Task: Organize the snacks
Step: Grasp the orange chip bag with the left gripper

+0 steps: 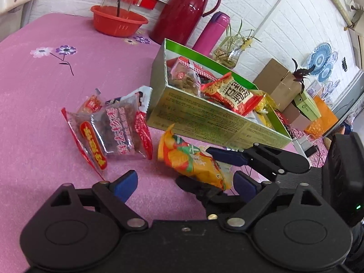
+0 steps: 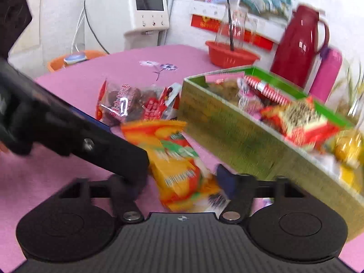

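Pink cloth with printed purple and white flowers [image 1: 45,86] covers the table under both tools. Ahead and to the right of the left gripper [image 1: 184,183] stands an open rectangular green cardboard box [image 1: 204,118], already holding several wrapped snacks, among them a red packet with large white lettering [image 1: 236,95]. Beyond the box, against the white brick-pattern wall: a dark red thermos jug with a handle [image 1: 186,11], a magenta cylindrical flask [image 1: 213,31], and a red plastic basin [image 1: 118,22] with a clear glass jug upturned in it. Ahead and left of the left gripper lies a loose heap of clear and red snack packets [image 1: 118,129], just beside the box's near corner. Directly ahead, between heap and box, is an orange and yellow crinkled snack bag with a green band [image 2: 175,161]. The right gripper [image 2: 179,182] comes in from the right of the left wrist view; its blue-padded fingers [image 1: 227,154] sit either side of the bag's near end, apparently touching it, but motion blur makes it impossible to say if the bag is clamped. The left gripper's fingers stand wide apart, holding nothing; its right finger lies just beside the bag's tail.
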The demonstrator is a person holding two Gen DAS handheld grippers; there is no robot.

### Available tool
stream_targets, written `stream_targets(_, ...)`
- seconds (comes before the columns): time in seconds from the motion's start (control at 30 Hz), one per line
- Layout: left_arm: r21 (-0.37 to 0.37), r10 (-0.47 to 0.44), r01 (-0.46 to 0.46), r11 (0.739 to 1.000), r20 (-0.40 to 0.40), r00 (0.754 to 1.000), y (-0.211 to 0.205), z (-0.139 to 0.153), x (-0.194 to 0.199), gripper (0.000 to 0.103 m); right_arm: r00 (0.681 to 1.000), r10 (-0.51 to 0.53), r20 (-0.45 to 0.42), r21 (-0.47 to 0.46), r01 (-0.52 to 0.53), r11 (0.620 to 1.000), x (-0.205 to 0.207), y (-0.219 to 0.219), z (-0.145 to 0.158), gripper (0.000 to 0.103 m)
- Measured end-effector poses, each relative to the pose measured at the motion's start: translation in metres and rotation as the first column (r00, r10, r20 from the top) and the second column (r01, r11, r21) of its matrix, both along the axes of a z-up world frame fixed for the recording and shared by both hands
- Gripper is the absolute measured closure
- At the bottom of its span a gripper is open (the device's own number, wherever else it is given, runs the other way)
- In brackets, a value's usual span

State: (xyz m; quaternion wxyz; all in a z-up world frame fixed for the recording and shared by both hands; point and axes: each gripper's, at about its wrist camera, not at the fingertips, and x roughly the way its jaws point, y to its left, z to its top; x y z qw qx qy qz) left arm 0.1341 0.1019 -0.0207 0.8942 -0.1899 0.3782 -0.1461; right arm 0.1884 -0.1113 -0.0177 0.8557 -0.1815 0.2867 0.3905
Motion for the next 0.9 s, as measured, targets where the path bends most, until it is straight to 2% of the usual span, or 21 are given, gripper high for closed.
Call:
stream_targets(0.17,0.008,-0.022,0.023,1.0,-0.019,1.0,-0.012,-0.006,0.007,0.014,1.0,-0.005,-0.008,-0.014,0.004,1.0,-0.019,-0.011,0.001,0.016)
stream_targets(0.33,0.018,-0.025,0.026,1.0,-0.027,0.999,-0.02,-0.009,0.011,0.014,1.0,0.007,0.006,-0.017,-0.006,1.0,-0.032,-0.015,0.0,0.009)
stream_targets(0.47,0.017,-0.018,0.018,1.0,-0.028,0.999,-0.022,-0.01,0.013,0.014,1.0,0.006,-0.004,-0.004,-0.006,1.0,-0.026,-0.014,0.0,0.004)
stream_targets(0.7,0.028,-0.011,0.012,1.0,-0.017,1.0,-0.029,-0.01,0.017,0.014,1.0,-0.005,0.008,0.0,0.005,1.0,-0.018,-0.009,-0.002,0.003)
stream_targets(0.77,0.037,-0.011,0.011,0.999,-0.006,1.0,-0.031,-0.01,0.019,0.014,1.0,-0.009,-0.008,0.016,0.009,1.0,-0.016,-0.01,-0.003,0.005)
stream_targets(0.83,0.042,-0.01,0.01,0.999,0.004,1.0,-0.034,-0.011,0.021,0.015,1.0,-0.012,-0.027,0.033,0.013,0.999,-0.017,-0.012,-0.003,0.016)
stream_targets(0.87,0.039,-0.003,0.003,0.999,0.013,1.0,-0.033,-0.011,0.022,0.027,0.999,-0.021,-0.037,0.043,0.023,0.999,-0.017,-0.013,-0.003,0.026)
stream_targets(0.9,0.027,-0.005,0.005,1.0,0.014,1.0,-0.032,-0.013,0.023,0.051,0.998,-0.025,-0.05,0.057,0.028,0.998,-0.017,-0.015,-0.003,0.027)
